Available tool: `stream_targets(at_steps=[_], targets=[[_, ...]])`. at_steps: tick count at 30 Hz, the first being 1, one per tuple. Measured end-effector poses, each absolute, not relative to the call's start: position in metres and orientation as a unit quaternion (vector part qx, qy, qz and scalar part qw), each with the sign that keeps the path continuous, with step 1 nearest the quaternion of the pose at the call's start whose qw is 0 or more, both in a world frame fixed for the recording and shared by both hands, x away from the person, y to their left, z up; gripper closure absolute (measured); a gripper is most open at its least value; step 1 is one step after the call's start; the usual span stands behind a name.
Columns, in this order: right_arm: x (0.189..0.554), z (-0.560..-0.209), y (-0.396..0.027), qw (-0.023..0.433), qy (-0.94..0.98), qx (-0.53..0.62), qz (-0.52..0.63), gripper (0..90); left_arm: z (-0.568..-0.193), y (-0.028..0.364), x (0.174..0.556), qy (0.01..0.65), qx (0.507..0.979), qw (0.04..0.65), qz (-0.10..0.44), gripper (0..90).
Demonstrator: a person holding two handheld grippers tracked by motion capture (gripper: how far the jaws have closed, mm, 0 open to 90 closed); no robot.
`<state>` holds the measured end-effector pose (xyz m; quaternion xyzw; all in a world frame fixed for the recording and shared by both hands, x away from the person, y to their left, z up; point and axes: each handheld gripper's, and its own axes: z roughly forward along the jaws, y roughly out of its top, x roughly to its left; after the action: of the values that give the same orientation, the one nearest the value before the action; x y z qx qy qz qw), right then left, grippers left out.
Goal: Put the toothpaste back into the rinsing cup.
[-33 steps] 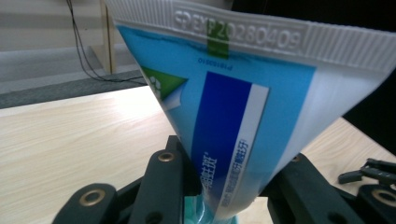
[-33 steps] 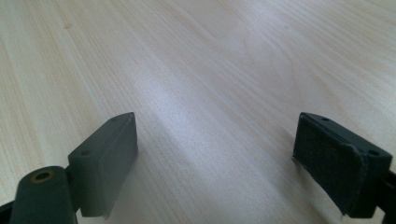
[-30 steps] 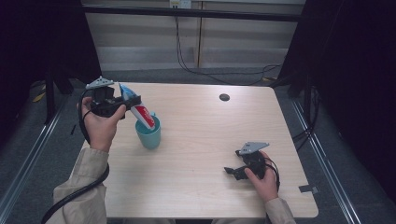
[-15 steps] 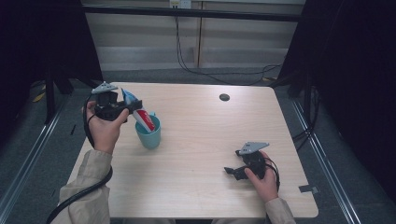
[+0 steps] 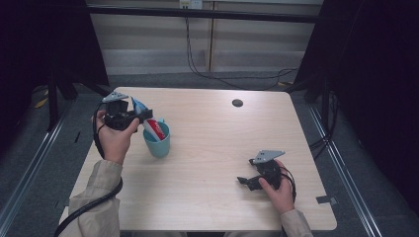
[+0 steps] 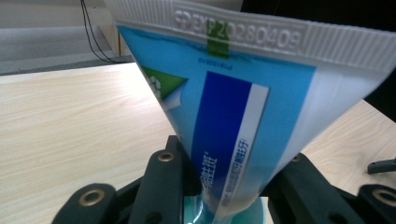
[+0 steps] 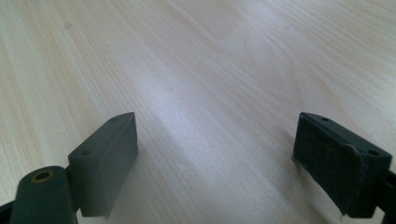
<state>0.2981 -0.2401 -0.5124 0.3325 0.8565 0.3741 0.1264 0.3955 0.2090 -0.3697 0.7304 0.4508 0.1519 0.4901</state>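
At the left of the table (image 5: pixel 212 163), the left gripper (image 5: pixel 143 116) has its jaws clamped on a toothpaste tube (image 5: pixel 154 128), which stands tilted with its lower end already inside the teal cup (image 5: pixel 159 144). The cup sits on the near-left part of the tabletop, just beside the hand (image 5: pixel 114 140) that carries the gripper. In the left gripper view the tube's (image 6: pixel 243 107) flat crimped tail fans out above the jaws, and the teal rim (image 6: pixel 224 215) shows right below them, so the hold lies on the flattened upper body, below the crimp.

The tube looks light and soft: a laminated skin that dents under pressure, glossy and probably a little slippery. Squeezing the fuller middle would likely push paste toward the cap, so the flat part near the crimp, where the walls lie close together and the jaws can bite broadside, seems the safest place to hold. The cup appears to be light plastic and could tip if the tube leans hard on its rim.

Over at the near right, the right gripper (image 5: pixel 244 181) rests low on the table, its jaws spread wide with nothing between them; its own view shows bare wood between the pads (image 7: pixel 108 158).
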Motion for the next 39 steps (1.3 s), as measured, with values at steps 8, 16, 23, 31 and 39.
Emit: stream_targets(at_steps=[8, 16, 23, 31, 39], targets=[[0.298, -0.512, -0.24, 0.126, 0.857, 0.332, 0.374, 13.5, -0.375, 0.205, 0.396, 0.45, 0.732, 0.489, 0.153, 72.9], [0.298, -0.512, -0.24, 0.126, 0.857, 0.332, 0.374, 13.5, -0.382, 0.201, 0.396, 0.452, 0.734, 0.485, 0.15, 72.7], [0.298, -0.512, -0.24, 0.126, 0.857, 0.332, 0.374, 13.4, -0.385, 0.198, 0.396, 0.451, 0.736, 0.483, 0.149, 72.7], [0.298, -0.512, -0.24, 0.126, 0.857, 0.332, 0.374, 13.4, -0.39, 0.199, 0.396, 0.453, 0.735, 0.481, 0.15, 72.6], [0.298, -0.512, -0.24, 0.126, 0.857, 0.332, 0.374, 13.5, -0.396, 0.201, 0.395, 0.46, 0.733, 0.48, 0.146, 72.4]])
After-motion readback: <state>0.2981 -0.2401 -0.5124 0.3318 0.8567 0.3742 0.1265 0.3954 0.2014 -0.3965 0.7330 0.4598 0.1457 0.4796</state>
